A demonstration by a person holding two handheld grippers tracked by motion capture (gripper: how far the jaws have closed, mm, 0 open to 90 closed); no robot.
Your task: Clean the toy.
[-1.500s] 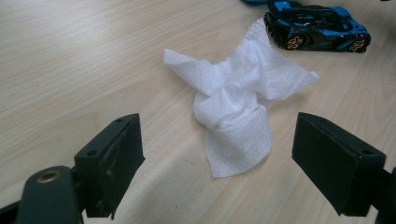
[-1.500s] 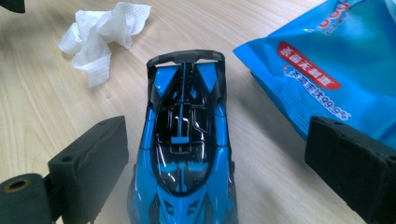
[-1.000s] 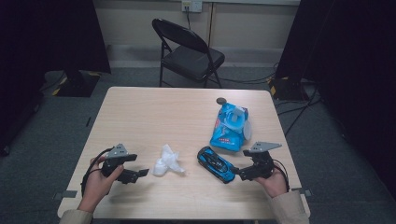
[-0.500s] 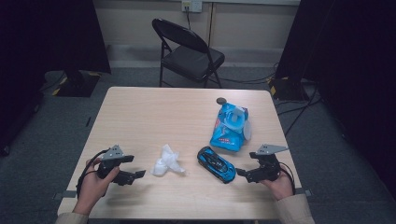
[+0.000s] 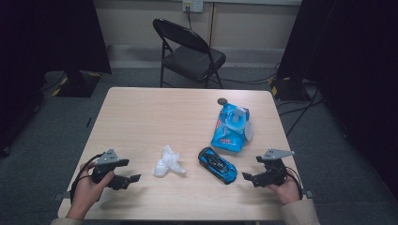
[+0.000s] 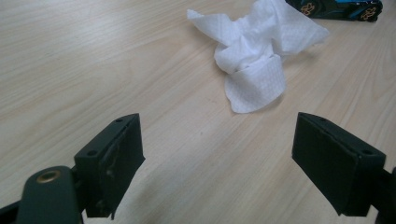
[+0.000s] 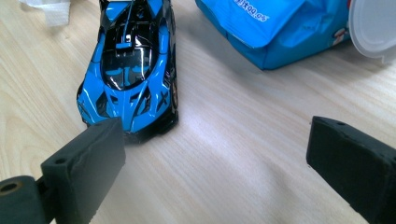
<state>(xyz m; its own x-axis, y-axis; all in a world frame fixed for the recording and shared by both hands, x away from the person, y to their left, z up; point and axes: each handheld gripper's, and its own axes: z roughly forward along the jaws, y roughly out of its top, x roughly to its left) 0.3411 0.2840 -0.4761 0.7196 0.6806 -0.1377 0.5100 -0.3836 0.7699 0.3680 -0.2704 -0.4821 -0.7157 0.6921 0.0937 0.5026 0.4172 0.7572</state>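
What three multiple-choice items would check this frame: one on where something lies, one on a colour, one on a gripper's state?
1. Where does the crumpled white wipe lie?
A. On the chair
B. On the table between the left gripper and the toy car
C. Inside the blue wipes pack

2. What colour is the toy car?
A. Red and white
B. Yellow
C. Blue and black

3. How do the right gripper's jaws stand?
A. Open, nothing between them
B. Shut on the car
C. Shut on the wipe

Key: 1 B, the high view shows it there; 2 C, the right gripper view shows its body close up; 3 A, bare table lies between the jaws.
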